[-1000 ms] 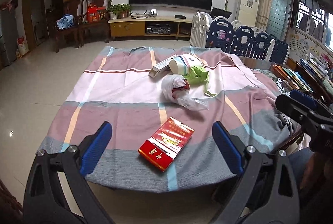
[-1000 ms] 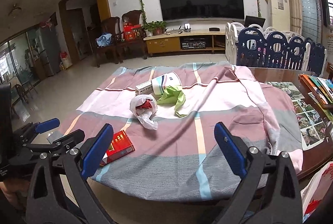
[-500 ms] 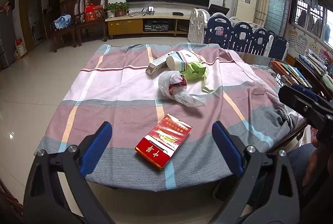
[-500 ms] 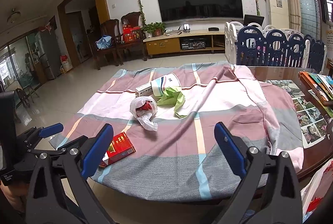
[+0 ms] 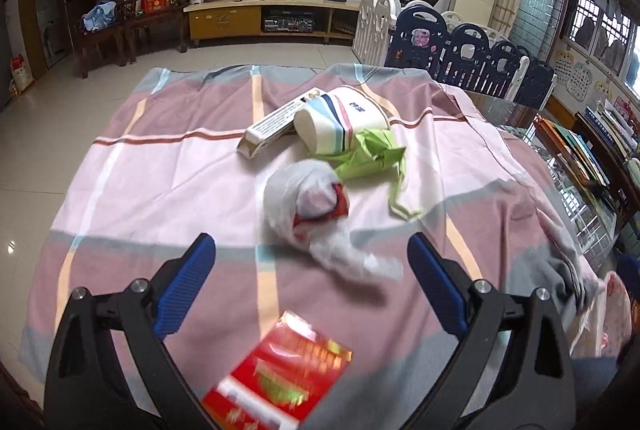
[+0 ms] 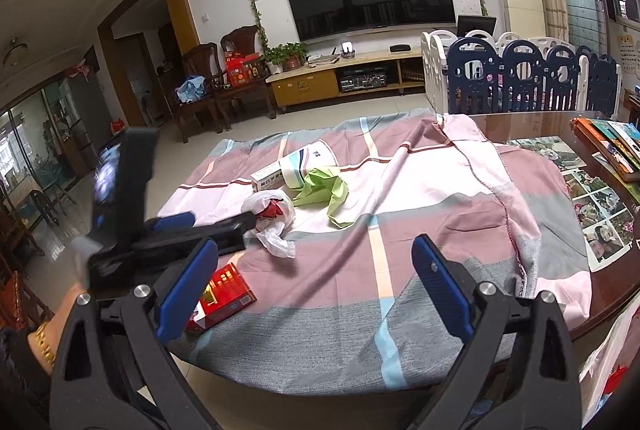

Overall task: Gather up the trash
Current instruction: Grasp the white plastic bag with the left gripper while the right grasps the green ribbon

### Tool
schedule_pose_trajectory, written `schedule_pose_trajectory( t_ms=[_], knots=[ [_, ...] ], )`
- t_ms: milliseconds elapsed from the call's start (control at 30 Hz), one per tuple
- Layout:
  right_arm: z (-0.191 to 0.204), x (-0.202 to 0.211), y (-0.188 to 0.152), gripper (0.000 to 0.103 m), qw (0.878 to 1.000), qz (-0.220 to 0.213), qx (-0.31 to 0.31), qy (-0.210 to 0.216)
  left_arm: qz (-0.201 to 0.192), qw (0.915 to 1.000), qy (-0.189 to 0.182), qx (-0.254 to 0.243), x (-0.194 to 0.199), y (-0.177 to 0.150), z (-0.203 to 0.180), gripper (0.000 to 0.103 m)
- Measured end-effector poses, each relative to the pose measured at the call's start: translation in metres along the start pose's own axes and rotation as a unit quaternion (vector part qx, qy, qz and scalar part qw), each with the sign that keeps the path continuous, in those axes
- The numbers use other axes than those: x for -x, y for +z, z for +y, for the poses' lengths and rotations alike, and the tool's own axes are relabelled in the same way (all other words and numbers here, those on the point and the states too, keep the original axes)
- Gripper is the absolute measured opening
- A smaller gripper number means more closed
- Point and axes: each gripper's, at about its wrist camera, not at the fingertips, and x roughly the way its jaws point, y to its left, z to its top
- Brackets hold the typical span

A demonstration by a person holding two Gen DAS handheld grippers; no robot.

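The left gripper (image 5: 310, 270) is wide open and holds nothing; it hangs over the near part of the tabletop (image 5: 140, 190), which a striped cloth (image 5: 168, 166) covers. The white bag (image 5: 308, 210) with something red inside lies just ahead of its jaws, near the middle of the tabletop. The red box (image 5: 280, 382) lies below the gripper at the near edge, blurred. Farther toward the far edge lie the green wrapper (image 5: 372, 154), touching the striped cup (image 5: 336, 126) that lies on its side, and a long white carton (image 5: 272, 128) beside the cup.

The right gripper (image 6: 314, 280) is also wide open and empty, near the near edge of the tabletop. In its view the left gripper reaches toward the bag.
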Motion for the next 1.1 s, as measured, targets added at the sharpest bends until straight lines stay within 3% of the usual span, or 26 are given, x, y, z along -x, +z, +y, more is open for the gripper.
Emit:
schedule_pose_trajectory(
  t_ms=[100,133,200,233,300,467,567,667,733,800,833,933,1100],
  knots=[
    [-0.004,-0.017,0.005,0.095,1.000,0.010,-0.008,0.002,0.023,0.9997,-0.010,-0.002,-0.031,0.015,-0.006,0.095],
    [-0.007,-0.026,0.007,0.095,1.000,0.017,-0.012,0.002,0.036,0.9993,-0.011,-0.004,-0.043,0.018,-0.008,0.087],
    [-0.013,-0.051,0.013,0.095,0.999,0.040,-0.019,-0.002,0.074,0.9968,-0.028,0.001,-0.068,0.022,-0.008,0.052],
    [-0.016,-0.064,0.016,0.095,0.998,0.057,-0.022,-0.001,0.080,0.9963,-0.029,0.009,-0.073,0.022,-0.005,0.026],
    [-0.024,-0.089,0.026,0.095,0.997,0.072,-0.041,0.001,0.065,0.9972,-0.026,0.026,-0.065,0.026,0.003,0.016],
    [-0.018,-0.140,0.055,0.095,0.997,0.067,-0.032,-0.005,-0.040,0.9977,-0.012,0.054,0.017,0.042,0.029,0.015],
    [-0.002,-0.191,0.060,0.095,0.996,0.085,0.004,-0.024,-0.092,0.9946,-0.012,0.047,0.063,0.036,0.039,0.015],
    [0.006,-0.234,0.057,0.095,0.992,0.115,0.016,-0.041,-0.127,0.9909,0.014,0.042,0.094,0.019,0.045,0.016],
    [0.006,-0.254,0.055,0.095,0.990,0.129,0.015,-0.051,-0.129,0.9902,0.018,0.050,0.104,0.007,0.051,0.016],
    [0.003,-0.271,0.053,0.082,0.987,0.150,0.013,-0.058,-0.119,0.9908,0.016,0.063,0.109,-0.005,0.056,0.016],
    [0.000,-0.277,0.051,0.070,0.985,0.163,0.005,-0.052,-0.112,0.9914,0.016,0.066,0.109,-0.009,0.058,0.017],
    [-0.007,-0.271,0.049,0.056,0.985,0.168,-0.011,-0.039,-0.100,0.9920,0.015,0.075,0.103,-0.013,0.065,0.017],
    [-0.010,-0.213,0.055,0.055,0.990,0.142,-0.025,-0.002,-0.100,0.9906,0.016,0.092,0.095,-0.007,0.071,0.017]
  ],
)
